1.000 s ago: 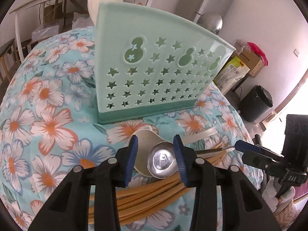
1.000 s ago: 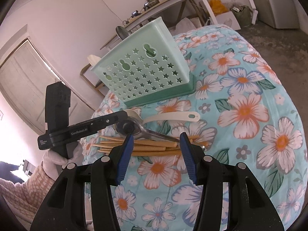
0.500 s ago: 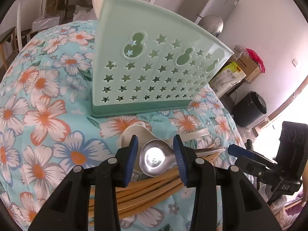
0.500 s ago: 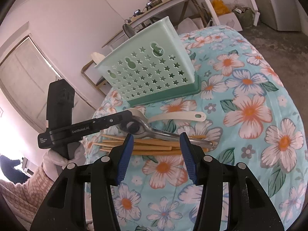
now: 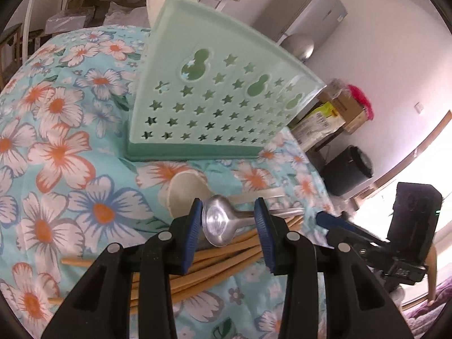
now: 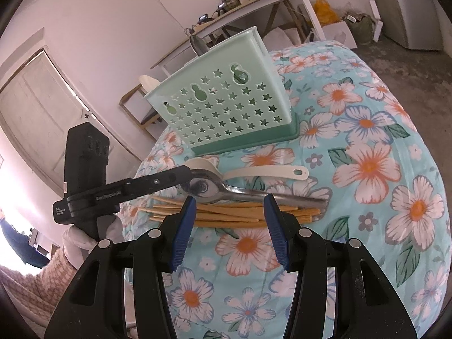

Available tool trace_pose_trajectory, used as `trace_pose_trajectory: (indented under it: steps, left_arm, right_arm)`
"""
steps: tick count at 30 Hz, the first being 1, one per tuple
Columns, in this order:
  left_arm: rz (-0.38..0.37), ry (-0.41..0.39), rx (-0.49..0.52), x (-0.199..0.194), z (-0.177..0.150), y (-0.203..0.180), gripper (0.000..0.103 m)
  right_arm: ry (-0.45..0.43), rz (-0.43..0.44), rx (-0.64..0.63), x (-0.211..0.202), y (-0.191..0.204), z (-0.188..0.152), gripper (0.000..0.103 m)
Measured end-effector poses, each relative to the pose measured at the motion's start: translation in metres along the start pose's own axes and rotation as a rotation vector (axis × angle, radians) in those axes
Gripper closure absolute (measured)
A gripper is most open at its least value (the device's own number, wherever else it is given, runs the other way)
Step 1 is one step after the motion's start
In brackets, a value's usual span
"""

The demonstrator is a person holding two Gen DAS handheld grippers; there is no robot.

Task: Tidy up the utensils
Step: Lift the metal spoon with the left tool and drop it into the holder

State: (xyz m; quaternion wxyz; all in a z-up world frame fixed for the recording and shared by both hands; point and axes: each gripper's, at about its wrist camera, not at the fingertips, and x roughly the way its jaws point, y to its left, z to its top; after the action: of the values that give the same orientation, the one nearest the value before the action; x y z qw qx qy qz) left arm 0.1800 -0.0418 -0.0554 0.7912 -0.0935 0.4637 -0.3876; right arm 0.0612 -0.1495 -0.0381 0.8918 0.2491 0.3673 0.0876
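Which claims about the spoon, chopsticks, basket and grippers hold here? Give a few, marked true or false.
1. The metal spoon has its bowl between the fingers of the left gripper. True.
2. The right gripper holds a chopstick. False: its jaws are open and empty, short of the chopsticks.
3. The basket is empty. False: a white utensil and a metal utensil stick out of it.
4. The chopsticks lie on the floral cloth, under the metal spoon's handle. True.

1. The right tongs (image 6: 230,212) hang open above a bundle of wooden chopsticks (image 6: 234,215).
2. Just beyond them, the left tongs (image 6: 195,179) grip a metal spoon (image 6: 254,193) by its bowl.
3. Farther off stands a mint-green basket (image 6: 226,107).
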Motion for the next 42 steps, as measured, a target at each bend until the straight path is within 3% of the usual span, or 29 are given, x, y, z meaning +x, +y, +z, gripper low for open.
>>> trace_pose_trajectory:
  steps: [18, 25, 34, 38, 42]
  left_arm:
    - [-0.130, -0.047, 0.048, -0.021, -0.026, -0.011, 0.066]
    - [-0.074, -0.056, 0.117, -0.023, -0.037, -0.020, 0.066]
    - [-0.058, -0.071, 0.086, -0.022, -0.018, -0.017, 0.066]
    - [0.026, -0.009, 0.109, -0.010, -0.003, -0.018, 0.066]
    - [0.059, 0.118, 0.086, 0.008, 0.009, -0.015, 0.066]
  right_arm:
    - [-0.007, -0.037, 0.030, -0.006, -0.008, -0.002, 0.055]
    - [-0.007, -0.037, 0.039, -0.004, -0.011, -0.005, 0.055]
    - [-0.006, -0.030, 0.049, 0.001, -0.016, -0.007, 0.055]
    - [0.009, -0.014, 0.059, 0.010, -0.018, -0.008, 0.055]
    - [0.001, 0.013, 0.049, 0.013, -0.016, -0.006, 0.055]
